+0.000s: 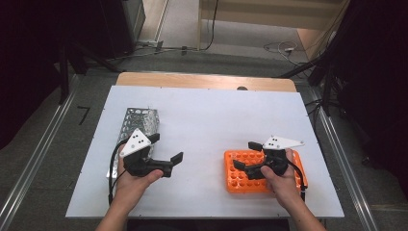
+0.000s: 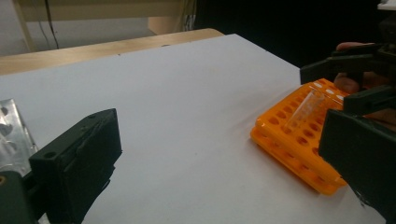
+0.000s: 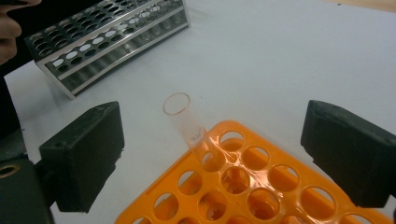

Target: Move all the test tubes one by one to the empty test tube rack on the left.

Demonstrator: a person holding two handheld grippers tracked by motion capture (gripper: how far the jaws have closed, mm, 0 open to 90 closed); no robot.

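An orange tube rack lies on the white table at the right, in front of the person's right hand. One clear test tube leans in a hole near the rack's corner; it also shows as the tube in the orange rack. My right gripper hovers over this rack, jaws open on either side of the tube with wide gaps and no contact. My left gripper is open with nothing between its jaws, beside a metal tube rack at the left.
The metal rack has rows of holes and looks empty from here. White table surface stretches between the two racks and toward the far wooden edge. Dark stands and cables surround the table.
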